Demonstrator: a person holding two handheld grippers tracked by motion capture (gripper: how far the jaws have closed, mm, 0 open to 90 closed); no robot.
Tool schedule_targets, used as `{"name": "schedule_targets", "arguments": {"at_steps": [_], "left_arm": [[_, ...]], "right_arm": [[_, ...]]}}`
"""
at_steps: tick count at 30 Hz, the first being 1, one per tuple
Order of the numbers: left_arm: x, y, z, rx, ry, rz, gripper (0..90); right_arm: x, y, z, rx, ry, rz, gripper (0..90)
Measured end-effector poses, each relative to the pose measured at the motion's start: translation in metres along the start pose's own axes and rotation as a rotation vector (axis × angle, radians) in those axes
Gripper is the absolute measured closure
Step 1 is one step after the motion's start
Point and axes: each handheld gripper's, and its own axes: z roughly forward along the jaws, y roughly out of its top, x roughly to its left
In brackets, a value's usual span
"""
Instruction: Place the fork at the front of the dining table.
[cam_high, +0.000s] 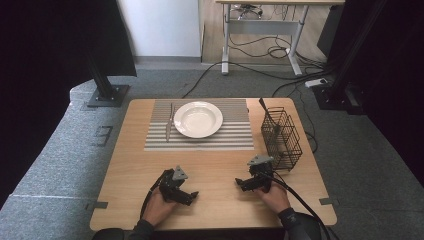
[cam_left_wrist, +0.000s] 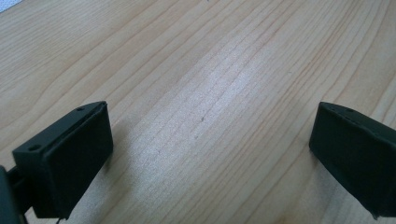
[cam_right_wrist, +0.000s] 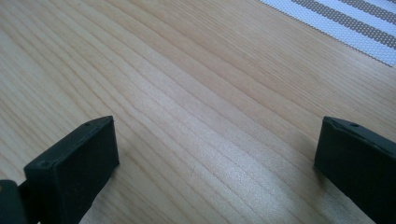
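A white plate (cam_high: 198, 119) sits on a striped placemat (cam_high: 235, 135) at the far side of the wooden table (cam_high: 220, 165). A knife (cam_high: 169, 122) lies on the mat just left of the plate. A black wire basket (cam_high: 282, 137) stands at the right with a dark utensil handle sticking out of it. My left gripper (cam_high: 186, 196) rests near the front edge, open, its jaws wide apart over bare wood (cam_left_wrist: 205, 116). Open too is my right gripper (cam_high: 243, 184), in front of the basket, with only wood (cam_right_wrist: 210, 135) between its jaws.
A corner of the striped placemat (cam_right_wrist: 355, 23) shows at the top right of the right gripper view. Black stands (cam_high: 105, 90) rise from the grey carpet (cam_high: 60, 150) at the back left and right. Behind the table stand a desk frame (cam_high: 260, 30) and loose cables.
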Motion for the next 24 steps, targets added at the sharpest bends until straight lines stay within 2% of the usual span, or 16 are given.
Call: {"name": "schedule_targets", "arguments": {"at_steps": [24], "left_arm": [[0.0022,0.0029,0.0017,0.001,-0.016,0.015,0.2]], "right_arm": [[0.0006,0.0000,0.0001,-0.001,0.001,0.000,0.0]]}}
